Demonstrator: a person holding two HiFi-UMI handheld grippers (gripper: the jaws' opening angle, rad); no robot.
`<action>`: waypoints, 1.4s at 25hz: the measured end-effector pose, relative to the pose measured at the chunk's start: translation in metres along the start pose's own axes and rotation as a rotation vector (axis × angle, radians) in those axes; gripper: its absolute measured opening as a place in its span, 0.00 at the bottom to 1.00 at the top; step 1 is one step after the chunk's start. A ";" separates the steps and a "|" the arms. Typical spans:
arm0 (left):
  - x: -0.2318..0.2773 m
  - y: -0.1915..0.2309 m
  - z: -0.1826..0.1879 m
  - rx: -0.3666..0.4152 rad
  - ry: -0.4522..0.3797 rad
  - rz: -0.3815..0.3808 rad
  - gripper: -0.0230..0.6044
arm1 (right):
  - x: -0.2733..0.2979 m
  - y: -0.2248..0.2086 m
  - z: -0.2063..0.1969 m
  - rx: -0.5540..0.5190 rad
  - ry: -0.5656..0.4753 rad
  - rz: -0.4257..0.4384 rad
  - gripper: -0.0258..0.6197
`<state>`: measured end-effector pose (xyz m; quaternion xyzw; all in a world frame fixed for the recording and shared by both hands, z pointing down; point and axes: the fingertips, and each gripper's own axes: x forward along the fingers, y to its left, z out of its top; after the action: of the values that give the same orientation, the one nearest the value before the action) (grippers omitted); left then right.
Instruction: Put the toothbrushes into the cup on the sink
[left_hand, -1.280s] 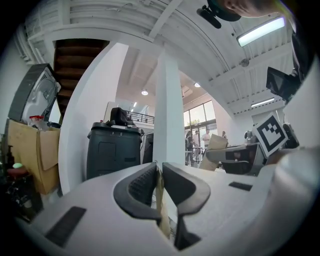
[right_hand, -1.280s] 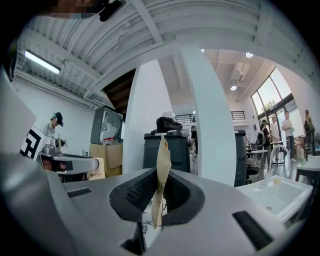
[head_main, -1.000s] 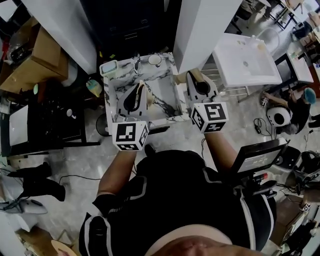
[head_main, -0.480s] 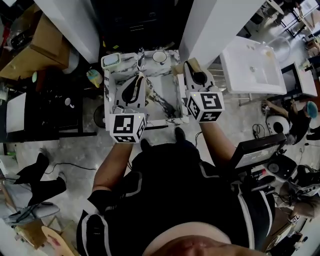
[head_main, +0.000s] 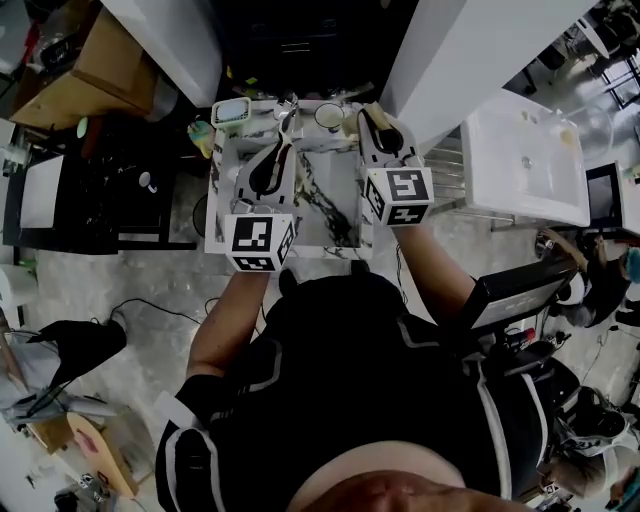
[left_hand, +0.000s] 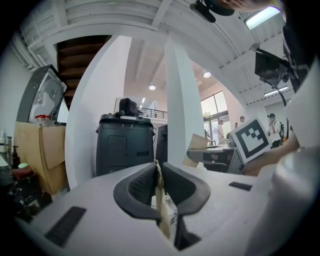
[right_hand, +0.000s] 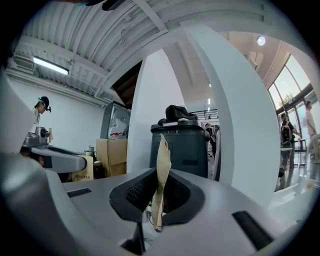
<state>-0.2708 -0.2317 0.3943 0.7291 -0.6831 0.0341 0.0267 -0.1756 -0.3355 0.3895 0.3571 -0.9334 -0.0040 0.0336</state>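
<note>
In the head view the marble sink (head_main: 222, 190) lies ahead, and a small white cup (head_main: 328, 117) stands on its back rim beside the faucet (head_main: 288, 110). My left gripper (head_main: 282, 150) hangs over the basin's left half, shut on a thin beige toothbrush (left_hand: 161, 205) seen edge-on in the left gripper view. My right gripper (head_main: 371, 117) is at the sink's back right corner, just right of the cup. It is shut on a second beige toothbrush (right_hand: 161, 165), which sticks up past the jaws in the right gripper view. The cup shows in neither gripper view.
A pale green soap dish (head_main: 231, 112) sits on the sink's back left corner. White pillars (head_main: 470, 60) rise behind on both sides, with a dark cabinet (right_hand: 181, 145) between them. A second white basin (head_main: 525, 160) stands to the right, and a dark shelf unit (head_main: 100, 200) to the left.
Both grippers have moved forward over the sink toward its back rim. The right gripper has shifted left and now sits close beside the cup. Both still hold their toothbrushes.
</note>
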 end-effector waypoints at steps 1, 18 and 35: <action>0.003 0.001 -0.002 -0.002 0.006 0.007 0.10 | 0.006 -0.002 -0.002 -0.001 -0.002 0.003 0.10; 0.032 0.009 -0.043 -0.032 0.089 0.125 0.10 | 0.101 -0.015 -0.075 0.029 0.100 0.150 0.10; 0.025 0.000 -0.078 -0.056 0.137 0.202 0.10 | 0.137 -0.022 -0.159 0.030 0.186 0.197 0.10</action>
<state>-0.2701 -0.2500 0.4742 0.6517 -0.7501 0.0674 0.0900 -0.2524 -0.4407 0.5558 0.2629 -0.9569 0.0465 0.1148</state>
